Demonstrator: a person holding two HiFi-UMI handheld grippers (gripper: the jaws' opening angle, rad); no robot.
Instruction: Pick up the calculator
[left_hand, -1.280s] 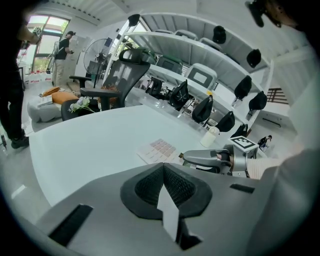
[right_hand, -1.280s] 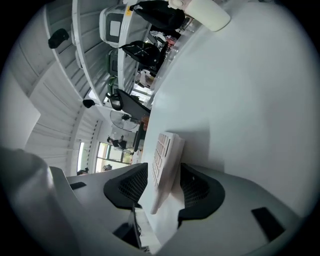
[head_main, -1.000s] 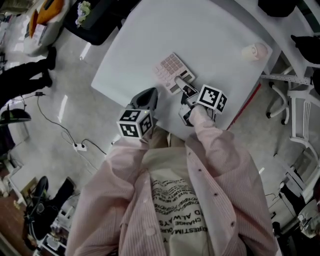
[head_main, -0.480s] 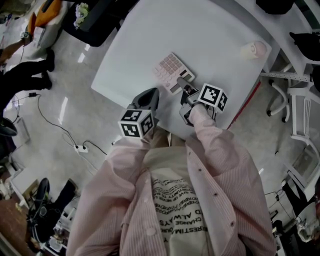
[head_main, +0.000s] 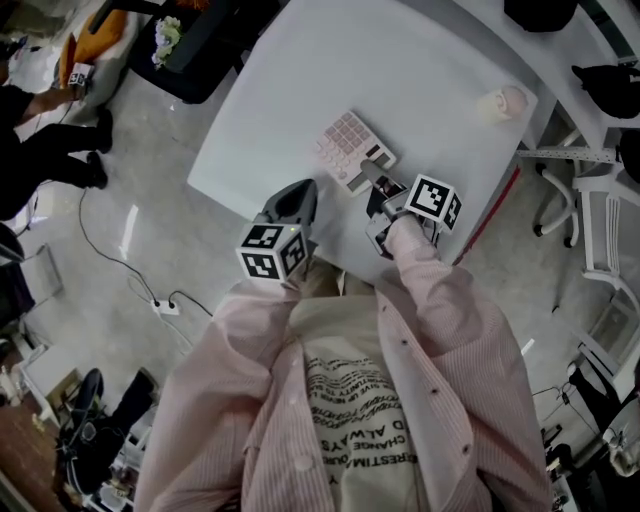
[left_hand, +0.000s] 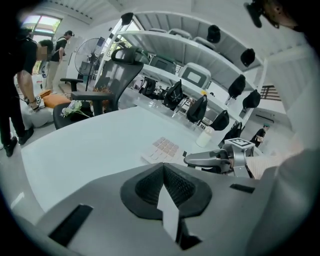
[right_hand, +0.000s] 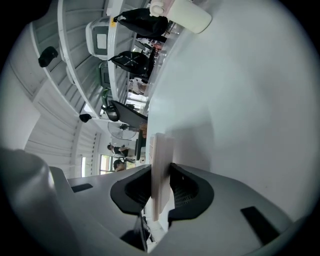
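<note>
A pale pink calculator (head_main: 345, 145) lies on the white table (head_main: 420, 60) near its front edge. My right gripper (head_main: 376, 180) reaches in from the near side, and its jaws have just been closing on the calculator's near end. In the right gripper view the calculator (right_hand: 161, 165) stands edge-on between the two pads, which press on it. My left gripper (head_main: 292, 200) hangs at the table's front edge, left of the calculator, shut and holding nothing. The left gripper view shows the calculator (left_hand: 162, 147) with the right gripper (left_hand: 192, 159) at its end.
A small white cup-like object (head_main: 503, 103) stands at the table's far right. A black office chair (head_main: 200, 40) is at the far left corner, white chairs (head_main: 600, 220) to the right. A power strip and cable (head_main: 165, 305) lie on the floor; a person stands at left.
The right jaws, open around the calculator's near end a second ago, have closed onto it. The left gripper has stayed in place.
</note>
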